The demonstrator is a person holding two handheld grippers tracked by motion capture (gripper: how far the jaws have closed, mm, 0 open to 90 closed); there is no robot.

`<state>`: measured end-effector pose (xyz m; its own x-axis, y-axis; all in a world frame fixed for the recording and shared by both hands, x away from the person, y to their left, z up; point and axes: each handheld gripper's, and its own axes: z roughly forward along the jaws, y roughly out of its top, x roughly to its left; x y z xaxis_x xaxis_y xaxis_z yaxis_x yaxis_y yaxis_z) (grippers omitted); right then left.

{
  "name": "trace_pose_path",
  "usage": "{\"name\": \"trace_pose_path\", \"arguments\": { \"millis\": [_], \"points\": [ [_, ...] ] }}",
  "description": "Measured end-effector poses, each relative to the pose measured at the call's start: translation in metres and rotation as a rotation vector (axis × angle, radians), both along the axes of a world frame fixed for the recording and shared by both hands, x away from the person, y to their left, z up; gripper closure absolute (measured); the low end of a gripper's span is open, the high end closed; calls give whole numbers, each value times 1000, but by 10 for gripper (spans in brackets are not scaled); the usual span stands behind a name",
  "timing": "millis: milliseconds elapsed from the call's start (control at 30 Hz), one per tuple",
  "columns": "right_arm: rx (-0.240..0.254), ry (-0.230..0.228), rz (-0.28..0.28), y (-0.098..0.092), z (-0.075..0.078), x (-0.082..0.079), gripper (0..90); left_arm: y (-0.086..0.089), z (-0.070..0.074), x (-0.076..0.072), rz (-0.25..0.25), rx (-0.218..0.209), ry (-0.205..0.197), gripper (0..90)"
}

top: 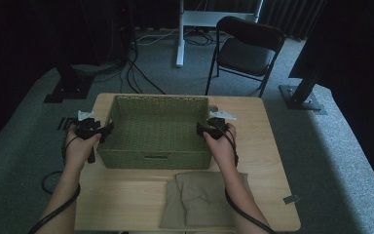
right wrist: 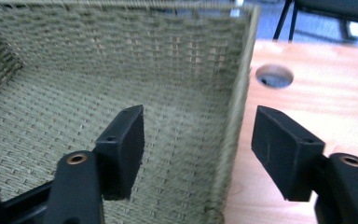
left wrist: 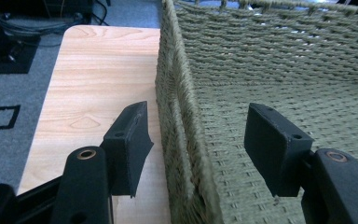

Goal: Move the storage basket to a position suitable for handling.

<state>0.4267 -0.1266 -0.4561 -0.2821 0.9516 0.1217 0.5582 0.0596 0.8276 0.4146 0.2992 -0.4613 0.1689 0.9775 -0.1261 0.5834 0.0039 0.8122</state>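
An olive woven basket [top: 126,158] stands in the middle of the wooden table [top: 268,141], with nothing inside it. My left gripper [top: 106,130] is at the basket's left wall. In the left gripper view that wall [left wrist: 182,107] runs between the jaws of the left gripper [left wrist: 198,135], which stand apart from it on both sides. My right gripper [top: 202,129] is at the basket's right wall. The right gripper view has that wall [right wrist: 235,126] passing between the jaws of the right gripper [right wrist: 198,135], and neither pad touches it. Both grippers are open.
A folded beige cloth [top: 202,197] lies on the table near the front edge, just before the basket. A round hole [right wrist: 274,76] is in the tabletop right of the basket. Behind the table stands a black folding chair [top: 246,48], and cables lie on the carpet.
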Motion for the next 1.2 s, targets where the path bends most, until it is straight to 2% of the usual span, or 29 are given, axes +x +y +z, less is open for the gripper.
{"name": "trace_pose_path", "arguments": {
  "millis": [133,167,200,233,267,300,367,400,467,600,667,767,867,1033,1200],
  "points": [
    [-9,49,-7,4,-11,3,417,-1,-13,5,14,21,1,414],
    [-11,61,-10,4,-12,3,445,-1,-17,7,22,21,-9,418],
    [-11,61,-10,4,-12,3,445,-1,-17,7,22,21,-9,435],
    [-15,78,-15,3,-14,4,490,-1,-21,9,44,0,-14,435],
    [-25,104,-22,3,-17,4,565,-2,-23,9,43,8,-17,473],
    [-29,124,-20,3,-18,5,601,-2,-23,9,39,10,-13,527],
    [-43,132,-31,2,-20,5,687,-3,-24,9,35,6,-20,629],
    [-56,132,-46,1,-20,5,702,-4,-24,10,41,12,-16,681],
    [-40,137,-56,1,-20,5,746,-5,-23,11,43,12,-9,716],
    [-13,148,-74,0,-21,5,769,-6,-23,11,41,2,-4,731],
    [-22,155,-79,-2,-20,6,783,-7,-24,11,29,-13,0,753],
    [-36,150,-80,-5,-20,6,787,-11,-24,11,22,-5,2,778],
    [-23,152,-84,-9,-20,7,789,-16,-24,11,17,-6,3,790],
    [-41,149,-83,-16,-20,8,790,-25,-24,12,12,-8,0,804],
    [-37,148,-88,-26,-20,8,790,-35,-25,14,5,-6,-2,805]
  ]
}}
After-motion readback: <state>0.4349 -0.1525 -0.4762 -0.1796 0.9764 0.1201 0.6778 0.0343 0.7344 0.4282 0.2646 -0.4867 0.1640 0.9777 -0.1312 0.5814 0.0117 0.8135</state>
